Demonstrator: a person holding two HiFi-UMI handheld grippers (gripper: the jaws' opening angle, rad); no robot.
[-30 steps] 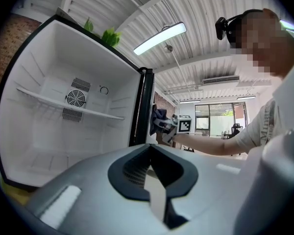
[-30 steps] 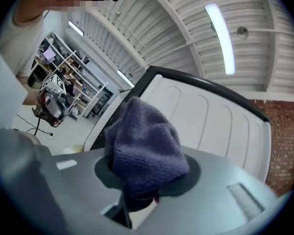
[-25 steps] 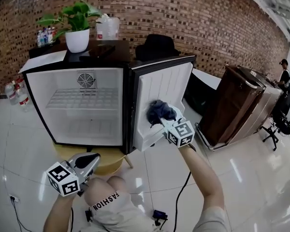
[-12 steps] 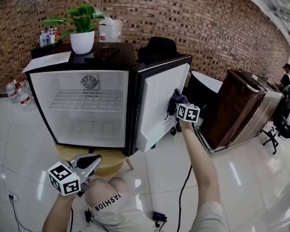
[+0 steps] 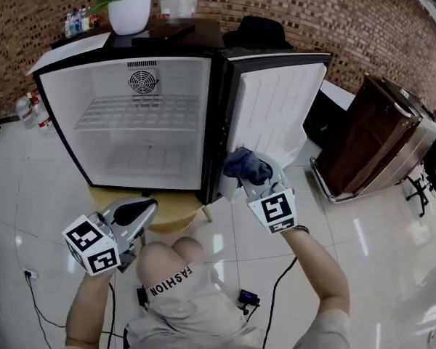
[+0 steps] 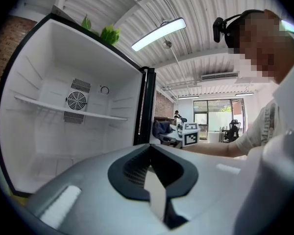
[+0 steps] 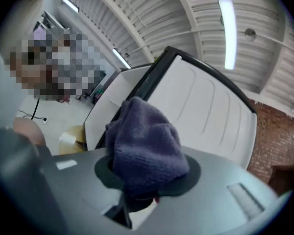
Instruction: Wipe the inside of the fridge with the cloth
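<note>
- The right gripper (image 5: 251, 183) is clenched on the cloth (image 5: 245, 164), which is bunched at its jaws.
- The cloth sits at the door's (image 5: 276, 104) lower inner edge, seemingly touching it.
- It looks soft, light and floppy, so pinch a thick fold.
- The left gripper (image 5: 147, 211) is closed and empty.

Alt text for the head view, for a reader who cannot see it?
The right gripper, shut on a dark blue cloth, holds it at the lower inside of the open fridge door. The fridge stands open, white inside with one wire shelf; the left gripper hangs shut and empty in front of it.
</note>
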